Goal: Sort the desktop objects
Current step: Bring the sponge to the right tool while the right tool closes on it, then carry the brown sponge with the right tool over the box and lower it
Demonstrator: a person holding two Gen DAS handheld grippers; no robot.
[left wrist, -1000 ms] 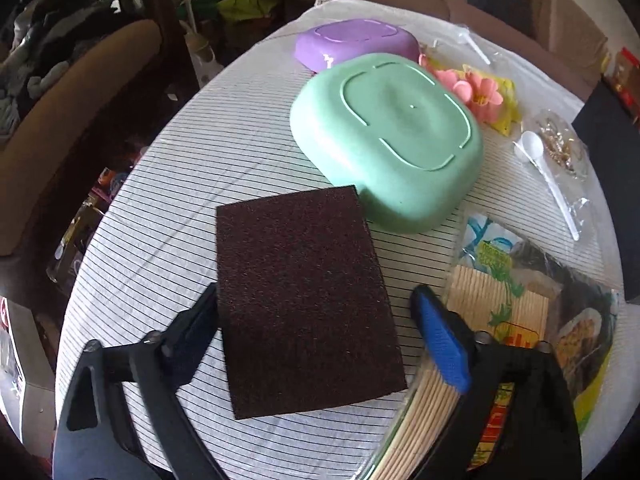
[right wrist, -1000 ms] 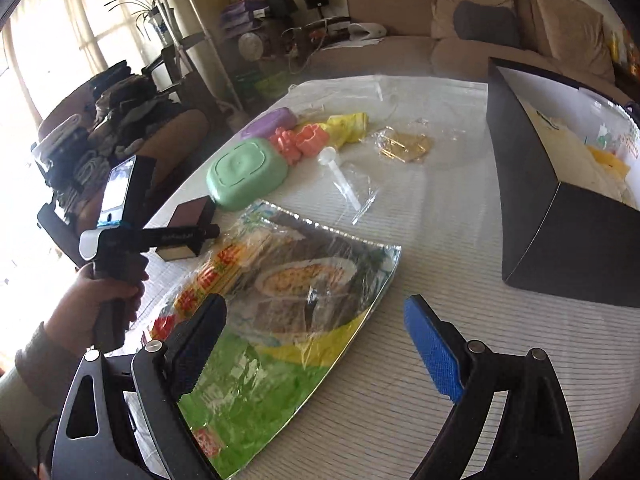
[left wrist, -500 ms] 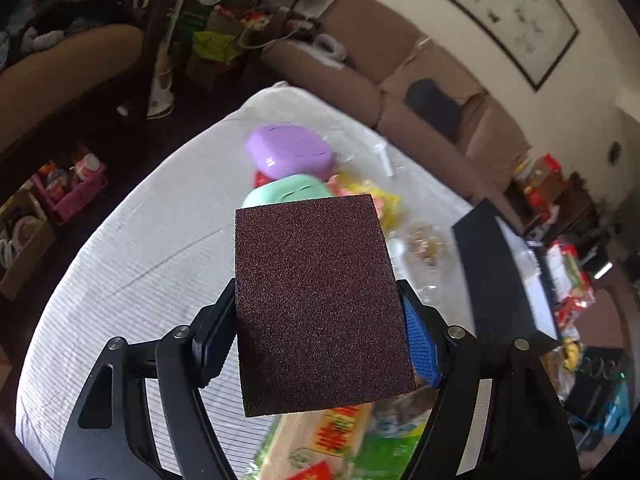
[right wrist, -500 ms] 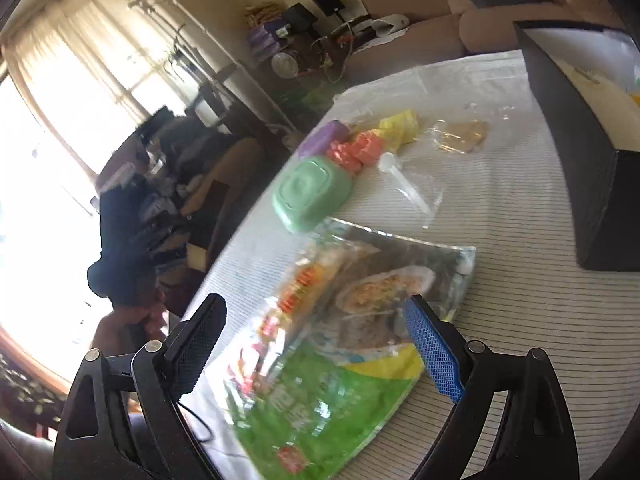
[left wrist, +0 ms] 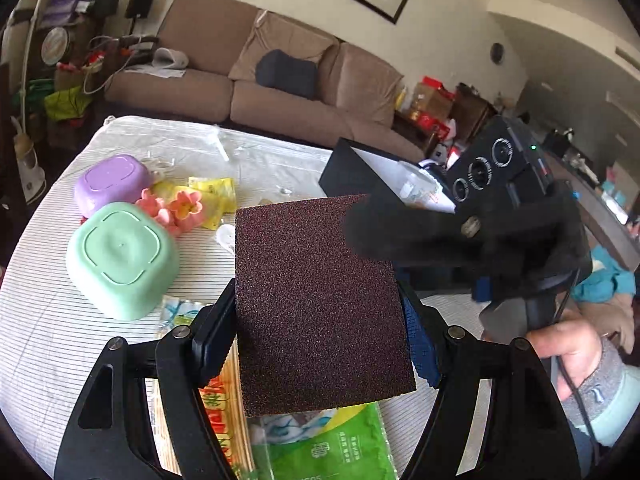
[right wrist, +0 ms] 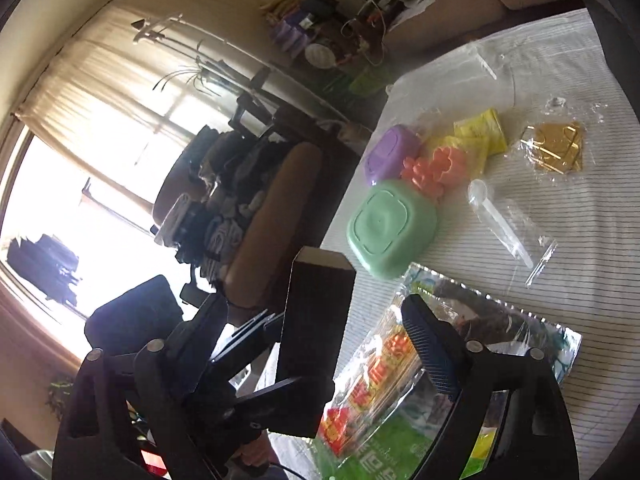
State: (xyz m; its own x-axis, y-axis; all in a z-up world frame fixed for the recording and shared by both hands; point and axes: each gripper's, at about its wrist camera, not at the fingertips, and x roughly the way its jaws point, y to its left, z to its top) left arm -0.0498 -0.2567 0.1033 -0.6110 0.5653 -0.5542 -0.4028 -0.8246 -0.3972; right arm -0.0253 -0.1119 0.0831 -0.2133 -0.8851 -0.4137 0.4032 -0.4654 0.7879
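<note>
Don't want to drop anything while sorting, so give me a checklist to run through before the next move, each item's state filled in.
1. Left gripper clamped on the dark brown abrasive sponge block: ok.
2. Block held clear of the striped white tablecloth: ok.
3. Right gripper gripping the block: not ok; jaws have just been closing, block between them, pads not pressing.
4. Way to the open black box free: not ok, right gripper crosses it.
5. Room in the box: cannot tell.
</note>
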